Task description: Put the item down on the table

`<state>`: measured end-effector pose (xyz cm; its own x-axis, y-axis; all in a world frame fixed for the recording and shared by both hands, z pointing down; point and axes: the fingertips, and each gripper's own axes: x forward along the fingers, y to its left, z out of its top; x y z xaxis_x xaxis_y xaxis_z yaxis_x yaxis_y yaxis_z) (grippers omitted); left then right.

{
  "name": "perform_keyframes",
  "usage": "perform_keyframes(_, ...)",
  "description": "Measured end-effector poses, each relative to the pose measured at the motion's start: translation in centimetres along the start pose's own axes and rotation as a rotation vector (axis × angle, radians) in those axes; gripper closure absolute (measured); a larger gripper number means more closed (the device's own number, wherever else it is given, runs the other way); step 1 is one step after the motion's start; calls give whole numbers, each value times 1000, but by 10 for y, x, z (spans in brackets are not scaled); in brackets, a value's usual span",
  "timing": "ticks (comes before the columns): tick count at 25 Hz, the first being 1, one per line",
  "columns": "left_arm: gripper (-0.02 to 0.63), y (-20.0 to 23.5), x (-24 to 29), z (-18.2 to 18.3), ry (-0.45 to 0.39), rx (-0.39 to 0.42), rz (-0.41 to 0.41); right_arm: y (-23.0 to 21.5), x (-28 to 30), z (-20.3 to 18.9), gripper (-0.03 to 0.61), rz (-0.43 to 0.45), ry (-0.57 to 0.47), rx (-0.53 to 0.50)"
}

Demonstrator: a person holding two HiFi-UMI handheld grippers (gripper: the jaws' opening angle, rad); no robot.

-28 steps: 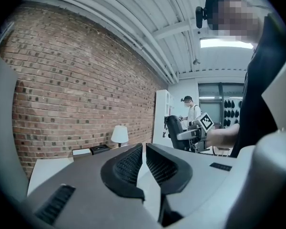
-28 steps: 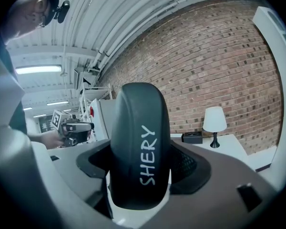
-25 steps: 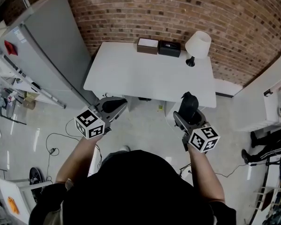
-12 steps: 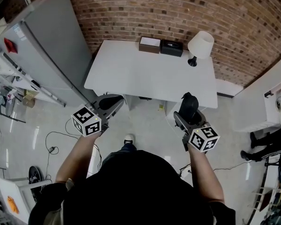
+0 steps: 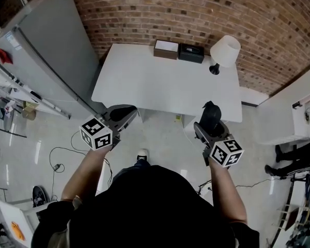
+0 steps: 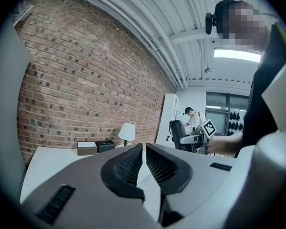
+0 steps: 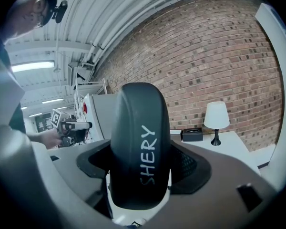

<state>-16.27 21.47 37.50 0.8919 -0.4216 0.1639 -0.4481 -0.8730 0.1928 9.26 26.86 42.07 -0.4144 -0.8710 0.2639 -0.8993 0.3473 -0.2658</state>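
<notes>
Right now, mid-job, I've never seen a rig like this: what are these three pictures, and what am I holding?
There is no robot. A person holds a two-jaw tool in each hand. The head view looks down from their head, and each gripper view rides on one tool, looking along its jaws. The left tool is shut and empty. The right tool clamps a black item lettered SHERY, not yet on the white table. At the table's far edge stand a lamp, a black box and a brown box.

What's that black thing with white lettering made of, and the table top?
Black case: probably moulded plastic or faux leather; smooth rounded surface, soft sheen, printed white letters. Table: likely white laminate or painted board; flat, even, matte. Neither is certain.
</notes>
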Motion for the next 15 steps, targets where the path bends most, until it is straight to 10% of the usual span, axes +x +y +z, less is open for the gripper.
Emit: perform_keyframes(15, 574, 71, 29, 7, 38, -10, -75, -13, 61, 11, 225, -67, 7, 31)
